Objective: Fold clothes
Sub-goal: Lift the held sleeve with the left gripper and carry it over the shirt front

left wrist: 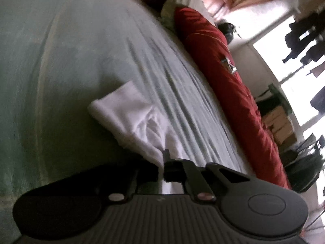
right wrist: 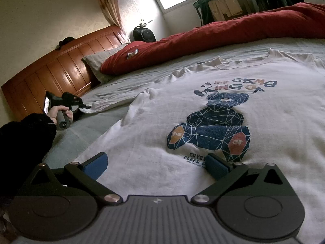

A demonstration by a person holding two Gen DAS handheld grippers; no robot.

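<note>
A white T-shirt [right wrist: 203, 109] with a blue geometric bear print lies face up on the bed, collar toward the far side. My right gripper [right wrist: 156, 165] hovers low over the shirt's near hem, open, blue pads wide apart with nothing between them. My left gripper [left wrist: 163, 162] is shut on the white sleeve [left wrist: 130, 113], which trails away from the fingers across the sheet. In the right wrist view the left gripper [right wrist: 86, 107] is at the far left, held by a hand in a black fuzzy sleeve [right wrist: 26, 136], pinching the sleeve end [right wrist: 97, 106].
The pale grey-green bed sheet [right wrist: 85, 136] lies under the shirt. A red duvet [right wrist: 223, 38] is bunched along the far side, with a grey pillow [right wrist: 99, 63] and a wooden headboard [right wrist: 50, 69] at left. A backpack [right wrist: 143, 34], boxes and a window stand beyond.
</note>
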